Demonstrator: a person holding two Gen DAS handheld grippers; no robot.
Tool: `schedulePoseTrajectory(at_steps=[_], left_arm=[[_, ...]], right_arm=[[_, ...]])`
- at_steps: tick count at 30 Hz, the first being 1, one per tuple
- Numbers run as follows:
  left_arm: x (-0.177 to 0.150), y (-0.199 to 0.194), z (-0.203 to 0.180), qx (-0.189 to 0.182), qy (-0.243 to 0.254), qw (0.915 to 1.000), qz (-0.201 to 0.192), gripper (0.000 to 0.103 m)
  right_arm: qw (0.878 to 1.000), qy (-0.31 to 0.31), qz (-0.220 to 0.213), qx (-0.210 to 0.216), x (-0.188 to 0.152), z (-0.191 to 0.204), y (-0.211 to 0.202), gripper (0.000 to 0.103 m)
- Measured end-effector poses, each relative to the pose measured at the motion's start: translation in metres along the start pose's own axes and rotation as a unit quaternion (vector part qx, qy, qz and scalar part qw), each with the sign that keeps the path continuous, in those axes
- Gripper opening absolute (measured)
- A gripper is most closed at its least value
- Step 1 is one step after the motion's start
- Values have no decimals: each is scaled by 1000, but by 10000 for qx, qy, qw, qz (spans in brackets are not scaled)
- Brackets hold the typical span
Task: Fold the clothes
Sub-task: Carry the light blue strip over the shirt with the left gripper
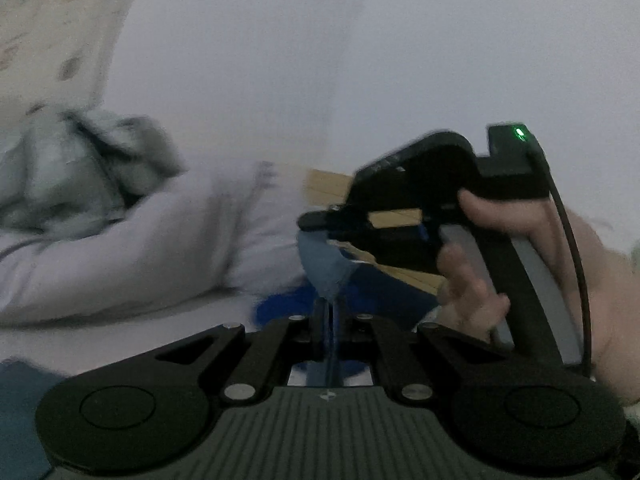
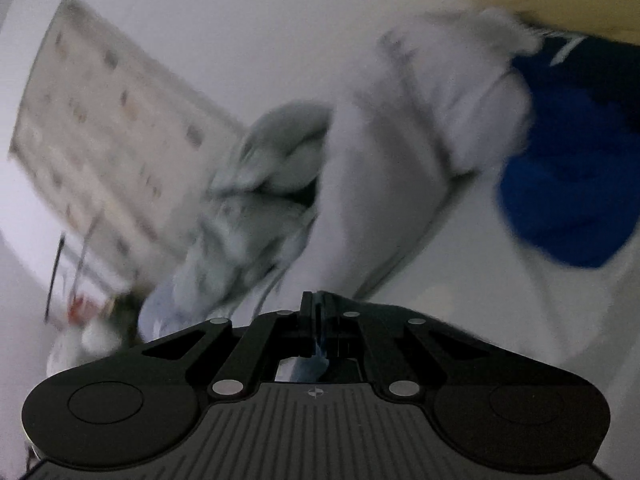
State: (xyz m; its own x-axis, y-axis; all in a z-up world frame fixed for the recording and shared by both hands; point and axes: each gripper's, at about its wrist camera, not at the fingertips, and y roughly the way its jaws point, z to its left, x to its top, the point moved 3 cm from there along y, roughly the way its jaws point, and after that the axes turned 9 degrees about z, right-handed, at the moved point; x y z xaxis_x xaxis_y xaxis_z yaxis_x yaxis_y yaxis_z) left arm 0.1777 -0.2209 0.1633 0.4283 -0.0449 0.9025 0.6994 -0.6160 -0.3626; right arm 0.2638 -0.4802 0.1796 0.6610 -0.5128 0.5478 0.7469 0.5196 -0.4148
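Note:
In the left wrist view my left gripper (image 1: 329,307) is shut on the edge of a light blue garment (image 1: 325,264), held up off the bed. My right gripper (image 1: 320,222) shows just beyond it, held by a hand, its jaws closed on the same cloth. In the right wrist view my right gripper (image 2: 318,304) is shut, with a bit of light blue cloth (image 2: 316,362) pinched between its fingers. A deep blue garment (image 2: 560,184) lies bunched at the right; it also shows in the left wrist view (image 1: 288,304).
A white padded garment (image 1: 140,240) lies on the white bed sheet (image 1: 120,340), with a crumpled grey-green garment (image 1: 72,168) behind it. A patterned pillow (image 1: 52,32) leans on the white wall. A wooden bed frame (image 1: 328,184) shows behind the grippers.

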Motion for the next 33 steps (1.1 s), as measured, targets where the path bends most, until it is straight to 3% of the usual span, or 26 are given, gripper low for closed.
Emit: schedulePoseTrajectory(at_steps=[6, 16, 26, 33], left_arm=[[-24, -59, 85, 622, -683, 9957, 69, 5], [-49, -128, 195, 1321, -1769, 9753, -6, 5], [-95, -145, 287, 1884, -2603, 9466, 254, 5], [-129, -159, 320, 2032, -2948, 9329, 388, 5]], right_arm=[[9923, -716, 1002, 87, -52, 89, 84, 3], [9589, -1901, 2104, 72, -136, 210, 188, 3], [9339, -2247, 2768, -262, -199, 258, 298, 3], [9094, -2618, 3165, -649, -255, 270, 359, 3]])
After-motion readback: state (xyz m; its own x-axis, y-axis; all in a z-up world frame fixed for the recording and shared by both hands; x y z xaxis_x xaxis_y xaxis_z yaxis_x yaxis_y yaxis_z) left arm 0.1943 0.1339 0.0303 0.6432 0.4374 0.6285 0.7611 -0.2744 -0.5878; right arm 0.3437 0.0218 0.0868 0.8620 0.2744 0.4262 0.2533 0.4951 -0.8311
